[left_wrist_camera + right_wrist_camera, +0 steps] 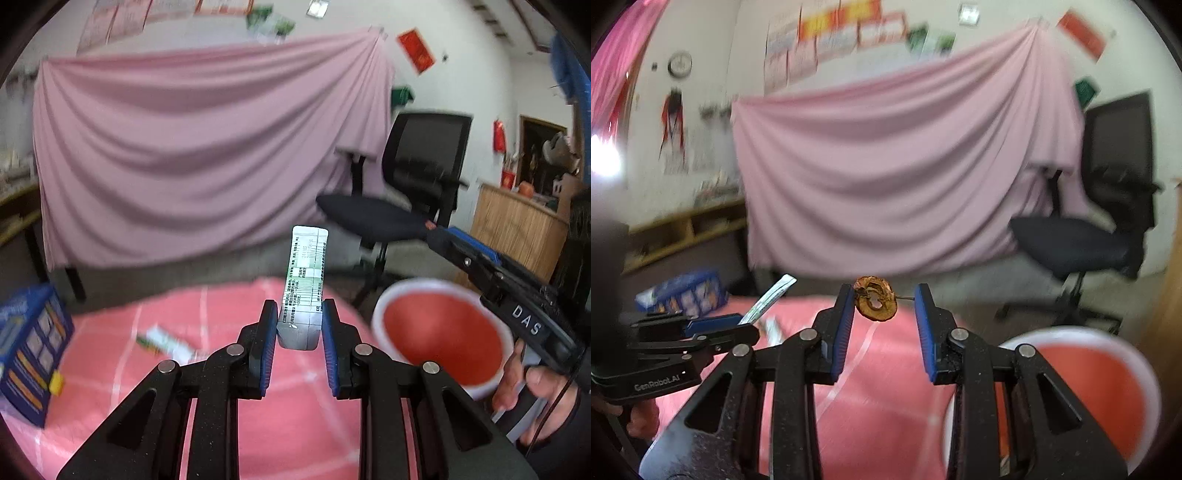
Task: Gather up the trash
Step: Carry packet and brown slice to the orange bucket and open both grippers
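Observation:
My left gripper point(299, 310) is shut on a silver-white printed sachet point(304, 273) that stands upright between the blue pads, above the pink tablecloth point(280, 424). The same sachet point(772, 297) sticks out of the left gripper point(738, 321) in the right wrist view. My right gripper point(884, 295) is shut on a brown, dried ring-shaped fruit scrap point(875, 301): the scrap lies against the left pad and its thin stem reaches the right pad. A red bin with a white rim point(424, 283) sits below the right gripper point(443, 240). A second green-white wrapper point(162, 339) lies on the cloth.
A blue printed box point(29, 350) stands at the table's left edge. Beyond the table are a black office chair point(406, 184), a pink draped sheet point(203, 147) and a wooden cabinet point(517, 229). A hand point(524, 384) holds the right gripper's handle beside the bin point(1089, 387).

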{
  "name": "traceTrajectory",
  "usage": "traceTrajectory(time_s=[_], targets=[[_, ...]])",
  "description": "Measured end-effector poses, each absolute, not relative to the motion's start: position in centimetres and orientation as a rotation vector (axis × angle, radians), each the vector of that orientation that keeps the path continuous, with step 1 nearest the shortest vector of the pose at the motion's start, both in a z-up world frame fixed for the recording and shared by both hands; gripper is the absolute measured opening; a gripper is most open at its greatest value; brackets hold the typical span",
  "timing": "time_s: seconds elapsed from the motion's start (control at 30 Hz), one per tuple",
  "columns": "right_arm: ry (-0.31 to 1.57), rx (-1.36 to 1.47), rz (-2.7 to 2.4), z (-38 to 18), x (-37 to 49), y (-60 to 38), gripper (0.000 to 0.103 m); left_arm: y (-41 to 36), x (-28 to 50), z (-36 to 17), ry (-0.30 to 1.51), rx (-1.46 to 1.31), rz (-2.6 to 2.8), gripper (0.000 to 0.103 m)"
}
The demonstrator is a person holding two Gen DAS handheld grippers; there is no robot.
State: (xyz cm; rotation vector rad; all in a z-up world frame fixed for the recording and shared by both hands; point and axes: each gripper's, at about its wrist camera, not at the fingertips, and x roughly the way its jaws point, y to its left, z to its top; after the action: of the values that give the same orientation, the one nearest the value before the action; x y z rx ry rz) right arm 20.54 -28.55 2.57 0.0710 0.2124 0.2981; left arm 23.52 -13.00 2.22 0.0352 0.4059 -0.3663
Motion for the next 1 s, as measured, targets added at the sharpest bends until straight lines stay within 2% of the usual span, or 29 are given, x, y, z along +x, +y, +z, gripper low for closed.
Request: traceTrajectory(time_s=[0.2,0.47,1.0], targets=[[0.036,0.123,0.168,4.7,17.9,-32.4,0.051,-16.3,21.9,5.1,0.225,0.054,-0.388,0.02],[-0.047,0.177,0.051,5.9,16.0,-36.5,0.051,-20.5,22.0,6.0,0.167,0.062,-0.453,0.02],[0.076,0.205,-0.042,3.8,15.4,-41.5,0.051,-26.8,22.6,4.1,0.27,0.105,-0.554,0.02]])
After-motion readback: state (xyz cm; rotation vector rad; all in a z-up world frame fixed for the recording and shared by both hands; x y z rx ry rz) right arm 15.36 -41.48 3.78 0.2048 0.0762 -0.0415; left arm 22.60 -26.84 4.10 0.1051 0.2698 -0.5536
